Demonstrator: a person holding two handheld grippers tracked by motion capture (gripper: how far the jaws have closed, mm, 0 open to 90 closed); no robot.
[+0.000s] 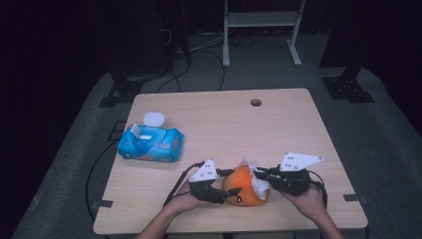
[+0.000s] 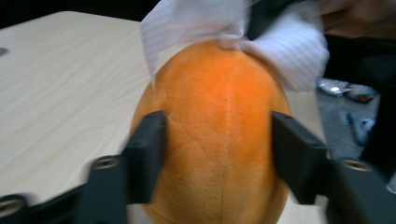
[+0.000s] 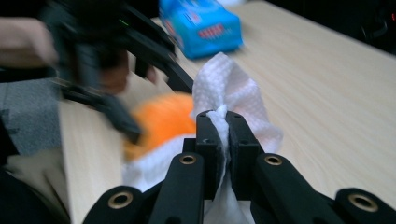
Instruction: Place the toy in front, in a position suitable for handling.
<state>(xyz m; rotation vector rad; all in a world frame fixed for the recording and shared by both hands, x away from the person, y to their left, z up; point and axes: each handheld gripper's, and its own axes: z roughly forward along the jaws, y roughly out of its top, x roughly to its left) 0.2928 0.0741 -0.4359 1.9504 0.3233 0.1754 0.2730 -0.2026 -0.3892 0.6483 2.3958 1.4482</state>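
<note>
An orange plush toy (image 1: 242,185) lies near the table's front edge. My left gripper (image 1: 225,186) grips it from the left; in the left gripper view its two black jaws press against both sides of the toy (image 2: 219,130). My right gripper (image 1: 260,174) comes in from the right, shut on a white wet wipe (image 1: 260,184). In the right gripper view the jaws (image 3: 222,126) pinch the wipe (image 3: 231,88), which lies against the toy (image 3: 161,122). The wipe (image 2: 299,51) drapes over the toy's far end in the left gripper view.
A blue pack of wet wipes (image 1: 151,143) with its flap up lies at the left of the wooden table (image 1: 278,124), with a white round lid (image 1: 154,118) behind it. A cable hole (image 1: 256,102) sits near the far edge. Cables trail off the front left.
</note>
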